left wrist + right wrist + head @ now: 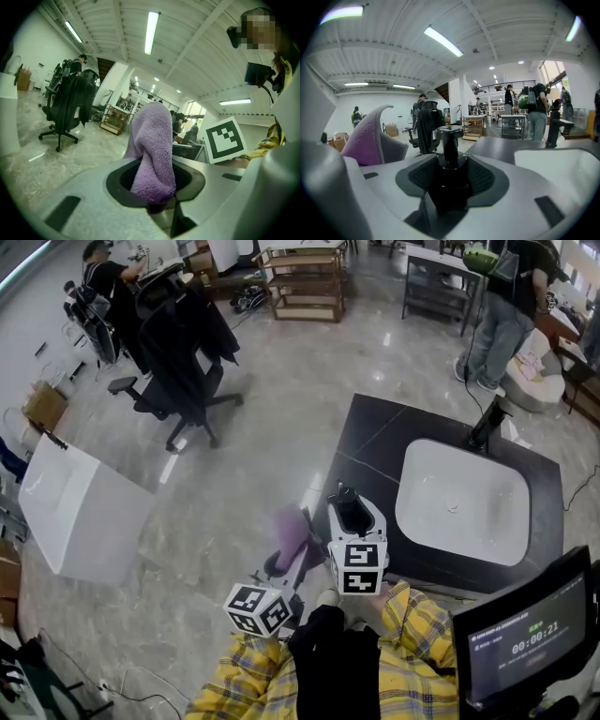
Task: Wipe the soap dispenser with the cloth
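My left gripper (296, 554) is shut on a purple cloth (291, 531), which stands up out of the jaws; in the left gripper view the cloth (152, 140) fills the gap of that gripper (154, 180). Right beside it, my right gripper (352, 505) is shut on a black soap dispenser (351, 512), held off the counter. In the right gripper view the dispenser (449, 140) stands upright between the jaws of the right gripper (450, 183), pump head on top, with the cloth (365, 140) just to its left, apart from it.
A black counter (375, 442) with a white sink basin (464, 502) and a black faucet (489, 423) lies to the right. A black office chair (183, 362) and a white slab (80, 512) stand on the floor at left. A monitor (525, 634) is near right. A person (506, 315) stands behind.
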The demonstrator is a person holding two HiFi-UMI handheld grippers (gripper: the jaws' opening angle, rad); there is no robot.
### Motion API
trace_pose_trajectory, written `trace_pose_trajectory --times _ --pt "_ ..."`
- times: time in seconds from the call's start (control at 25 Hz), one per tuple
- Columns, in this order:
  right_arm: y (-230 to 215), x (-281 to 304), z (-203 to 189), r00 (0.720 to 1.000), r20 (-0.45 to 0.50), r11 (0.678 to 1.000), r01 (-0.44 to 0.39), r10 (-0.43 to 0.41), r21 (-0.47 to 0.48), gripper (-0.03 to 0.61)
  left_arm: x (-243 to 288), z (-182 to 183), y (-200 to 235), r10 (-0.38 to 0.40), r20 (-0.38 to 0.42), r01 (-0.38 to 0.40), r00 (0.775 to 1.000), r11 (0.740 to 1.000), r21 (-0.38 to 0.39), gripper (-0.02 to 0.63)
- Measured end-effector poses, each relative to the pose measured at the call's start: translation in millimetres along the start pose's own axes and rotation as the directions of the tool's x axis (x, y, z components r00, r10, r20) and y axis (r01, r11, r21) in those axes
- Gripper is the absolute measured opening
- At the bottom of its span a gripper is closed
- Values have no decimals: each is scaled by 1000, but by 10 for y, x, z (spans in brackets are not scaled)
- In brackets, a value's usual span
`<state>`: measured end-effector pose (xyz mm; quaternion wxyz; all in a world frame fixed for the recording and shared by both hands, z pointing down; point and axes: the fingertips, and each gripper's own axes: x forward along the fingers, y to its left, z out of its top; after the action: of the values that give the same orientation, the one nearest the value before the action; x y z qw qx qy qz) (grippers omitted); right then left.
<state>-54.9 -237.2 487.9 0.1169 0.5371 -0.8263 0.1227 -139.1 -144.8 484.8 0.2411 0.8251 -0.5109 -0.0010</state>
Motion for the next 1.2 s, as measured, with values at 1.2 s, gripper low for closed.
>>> trace_pose_trajectory --times 1.2 --pt "-964 -716 54 986 157 978 24 -58 206 190 659 -27 -623 47 -237 127 970 735 666 87"
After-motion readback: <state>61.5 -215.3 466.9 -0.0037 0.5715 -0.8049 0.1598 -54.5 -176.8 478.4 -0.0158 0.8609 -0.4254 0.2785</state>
